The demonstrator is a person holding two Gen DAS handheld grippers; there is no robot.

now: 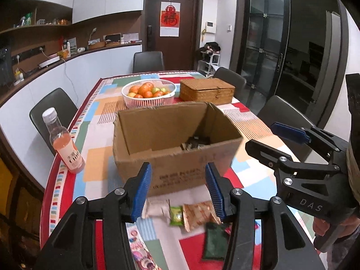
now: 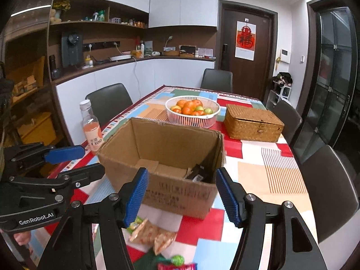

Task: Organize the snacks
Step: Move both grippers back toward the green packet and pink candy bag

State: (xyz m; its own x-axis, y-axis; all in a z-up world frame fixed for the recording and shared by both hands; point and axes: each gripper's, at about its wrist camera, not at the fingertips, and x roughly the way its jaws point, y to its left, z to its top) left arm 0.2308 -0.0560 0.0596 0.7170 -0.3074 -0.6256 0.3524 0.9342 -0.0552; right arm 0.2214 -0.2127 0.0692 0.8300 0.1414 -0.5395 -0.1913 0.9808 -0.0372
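left gripper [image 1: 177, 191] marked "genrobot.ai" and right gripper [image 2: 182, 196] marked "das" gape empty; bottle [image 2: 91, 128] reads "c100".

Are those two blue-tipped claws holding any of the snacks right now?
No. The left claw and the right claw both stand open with nothing between their pads; the snack packets lie loose on the table in front of the cardboard box.

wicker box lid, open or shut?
Shut. The wicker box lid sits flat and flush on its base in both wrist views, behind the cardboard box.
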